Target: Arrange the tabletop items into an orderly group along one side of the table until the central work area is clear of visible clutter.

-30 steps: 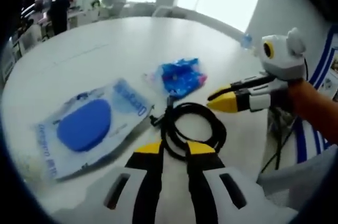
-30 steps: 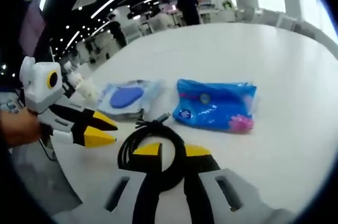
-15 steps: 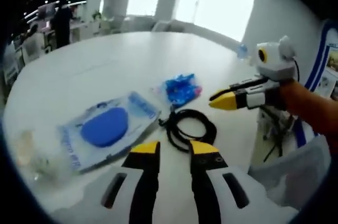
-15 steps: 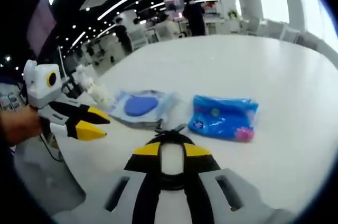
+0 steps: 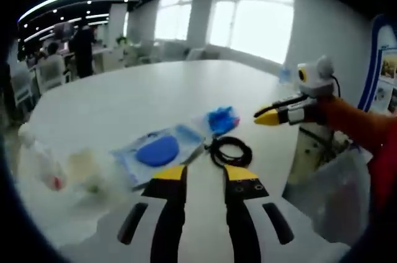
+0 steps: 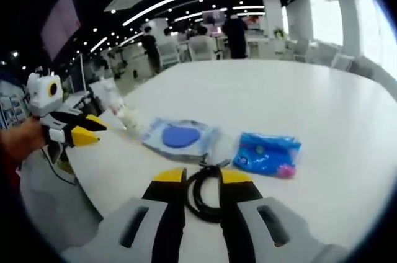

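On the round white table point(image 5: 155, 92) a black coiled cable point(image 5: 231, 150) lies just beyond my left gripper point(image 5: 205, 175), whose jaws stand open with nothing between them. A small blue packet point(image 5: 219, 119) lies behind the cable, and a clear pouch with a blue oval point(image 5: 158, 151) to its left. A clear plastic bottle point(image 5: 42, 159) lies at the left edge. My right gripper point(image 5: 270, 116) hovers off the table's right side. In the right gripper view the cable point(image 6: 208, 193) shows past my open right gripper point(image 6: 202, 177), with the blue packet point(image 6: 268, 153), the pouch point(image 6: 181, 136) and the bottle point(image 6: 118, 106) behind. My left gripper point(image 6: 89, 132) hangs at the left, open.
The items sit near the table's front edge point(image 6: 111, 182); the far half of the table point(image 6: 279, 89) is bare white. A small bottle point(image 5: 283, 75) stands at the far rim. People and chairs point(image 6: 205, 43) are in the background.
Both grippers have drawn back from the table, so all items look smaller and farther. The cable stays on the table; the bottle at the left has come into view.
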The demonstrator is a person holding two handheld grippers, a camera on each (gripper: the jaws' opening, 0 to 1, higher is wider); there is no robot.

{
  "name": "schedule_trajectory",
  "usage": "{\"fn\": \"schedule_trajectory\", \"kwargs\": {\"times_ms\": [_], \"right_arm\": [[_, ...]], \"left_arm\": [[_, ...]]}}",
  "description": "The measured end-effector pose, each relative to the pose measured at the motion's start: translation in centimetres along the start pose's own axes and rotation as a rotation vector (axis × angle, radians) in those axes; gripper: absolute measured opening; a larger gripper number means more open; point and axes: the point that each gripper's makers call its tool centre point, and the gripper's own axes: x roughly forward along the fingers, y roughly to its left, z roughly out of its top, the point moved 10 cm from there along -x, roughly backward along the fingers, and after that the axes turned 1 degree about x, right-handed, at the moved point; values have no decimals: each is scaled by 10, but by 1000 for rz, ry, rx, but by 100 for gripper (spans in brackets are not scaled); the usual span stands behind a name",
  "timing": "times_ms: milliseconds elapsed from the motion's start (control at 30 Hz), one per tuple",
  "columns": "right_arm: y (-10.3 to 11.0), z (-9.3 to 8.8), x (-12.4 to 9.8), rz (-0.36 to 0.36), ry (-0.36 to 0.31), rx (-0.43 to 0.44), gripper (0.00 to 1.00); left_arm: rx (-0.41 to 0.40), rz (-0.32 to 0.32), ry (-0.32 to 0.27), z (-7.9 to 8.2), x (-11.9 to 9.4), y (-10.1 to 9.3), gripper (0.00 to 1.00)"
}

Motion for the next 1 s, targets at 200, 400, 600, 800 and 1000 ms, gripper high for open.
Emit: {"fn": "schedule_trajectory", "kwargs": {"times_ms": [200,400,600,800,1000], "right_arm": [[17,5,-9,-19,-18,-49,27],[28,2,-18,-42,-33,-62,31],[37,-2,-28,-81,-57,-65,38],[49,-4,-30,-114,-105,-47,49],[57,-7,-27,-137,-114,-49,58]], "left_arm": [[17,92,-26,-12,-51,16,24],[-12,160,-110,-19,-90,19,30],[-6,185,-155,-34,-120,18,36],[-106,241,-210,-43,-131,30,42],[148,334,-162,-36,-133,51,40]]}}
